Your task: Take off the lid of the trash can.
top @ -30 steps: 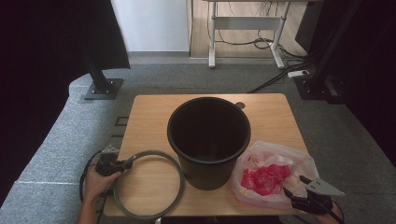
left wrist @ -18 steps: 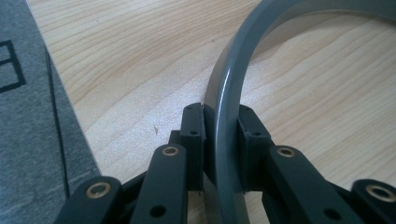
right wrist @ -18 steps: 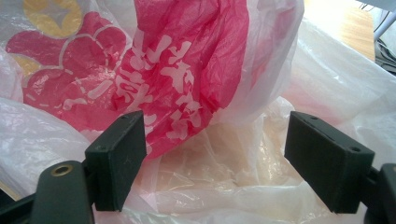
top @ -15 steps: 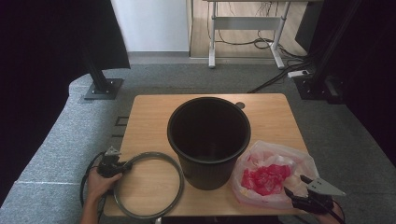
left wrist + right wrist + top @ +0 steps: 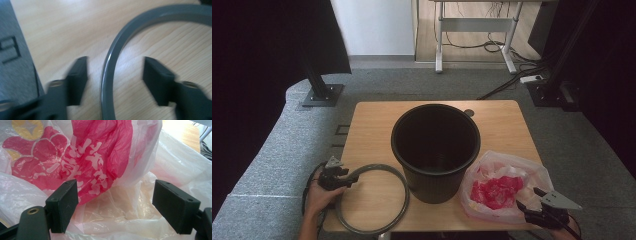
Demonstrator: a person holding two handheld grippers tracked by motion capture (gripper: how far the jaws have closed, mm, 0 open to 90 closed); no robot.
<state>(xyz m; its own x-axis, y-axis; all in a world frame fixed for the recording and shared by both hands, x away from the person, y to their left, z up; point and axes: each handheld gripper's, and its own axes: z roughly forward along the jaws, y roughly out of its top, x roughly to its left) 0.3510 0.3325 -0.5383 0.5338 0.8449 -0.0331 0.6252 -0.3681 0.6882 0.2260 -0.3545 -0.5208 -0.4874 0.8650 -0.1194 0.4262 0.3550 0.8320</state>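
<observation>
Now left gripper (image 5: pixel 113 82), jaws wide, straddles grey ring's (image 5: pixel 110 65) rim; right gripper (image 5: pixel 115 205), jaws wide, faces plastic bag (image 5: pixel 100 157).

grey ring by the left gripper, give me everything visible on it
The grey ring is a thin, smooth, slightly glossy hoop, plastic by its look, whole and open in the middle. It lies flat on the wooden table at its near left corner, close beside the black bucket; contact there is unclear. The left gripper is open, one jaw each side of the rim, not yet clamped.
</observation>
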